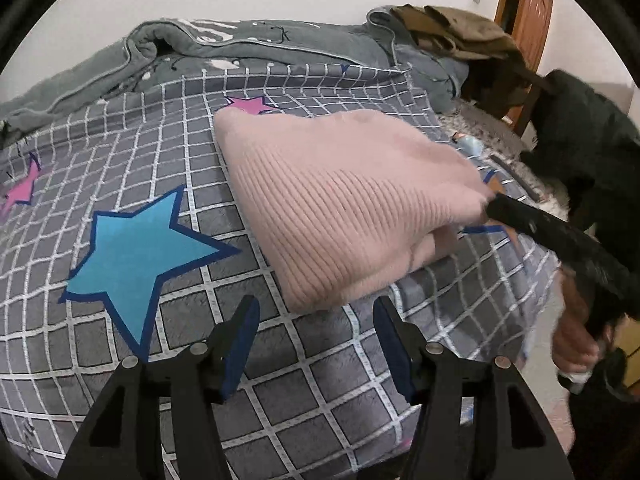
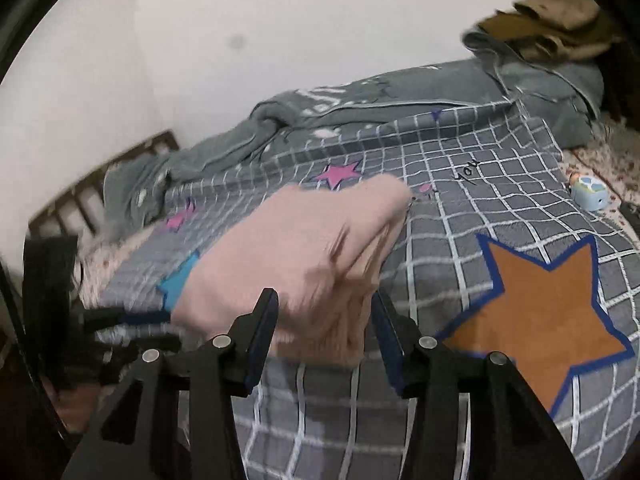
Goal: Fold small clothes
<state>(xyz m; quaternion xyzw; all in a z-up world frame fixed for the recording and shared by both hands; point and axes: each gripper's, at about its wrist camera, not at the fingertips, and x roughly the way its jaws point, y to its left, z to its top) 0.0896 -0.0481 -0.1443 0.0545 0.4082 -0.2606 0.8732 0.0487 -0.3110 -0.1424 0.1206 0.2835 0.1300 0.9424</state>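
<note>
A pink rib-knit garment (image 1: 340, 204) lies folded into a thick, soft-edged wedge on the bed (image 1: 328, 384). The cover is grey plush, gridded with white lines and printed with stars.

A blue star (image 1: 140, 256) lies just left of the garment, a pink star (image 1: 252, 105) at its far edge, and an orange star (image 2: 536, 320) to its right in the right wrist view. The handwritten word "you" (image 2: 468, 170) is legible on the cover beyond the garment.

The left claw (image 1: 316, 344) hangs open just short of the garment's near edge, gripping nothing. The right claw (image 2: 324, 338) stands with its jaws apart either side of the garment's near corner; whether its pads press the knit cannot be told through the blur.

Behind the garment a rumpled grey quilt (image 1: 200, 52) lines the wall. The near cover lies bare.
</note>
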